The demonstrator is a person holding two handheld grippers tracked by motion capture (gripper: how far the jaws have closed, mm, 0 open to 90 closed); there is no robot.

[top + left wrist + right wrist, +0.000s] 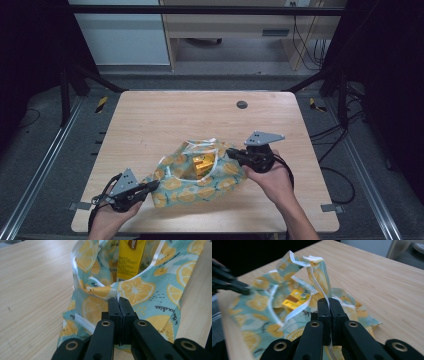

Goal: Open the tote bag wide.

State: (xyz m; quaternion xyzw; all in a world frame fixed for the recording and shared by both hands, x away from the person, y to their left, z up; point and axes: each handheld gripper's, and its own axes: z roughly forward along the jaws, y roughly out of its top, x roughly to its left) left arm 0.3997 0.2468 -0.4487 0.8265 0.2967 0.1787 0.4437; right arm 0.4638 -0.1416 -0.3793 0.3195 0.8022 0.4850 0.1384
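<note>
A lemon-print bag (200, 177) with a white zip rim lies on the wooden table (200, 115), its mouth held apart. Inside it sits a yellow box (203, 165), also seen as the yellow box (131, 258) and the yellow box (294, 301). My left gripper (152, 186) is shut on the bag's near-left edge; in the left gripper view the left gripper (119, 301) pinches the bag (135, 290) at its rim. My right gripper (234, 154) is shut on the bag's right edge; the right gripper (328, 302) clamps the white rim of the bag (262, 302).
A round grommet (242, 104) sits near the table's far edge. Dark frame rails run along both sides of the table. In the right gripper view the other gripper (229, 283) shows at the far left.
</note>
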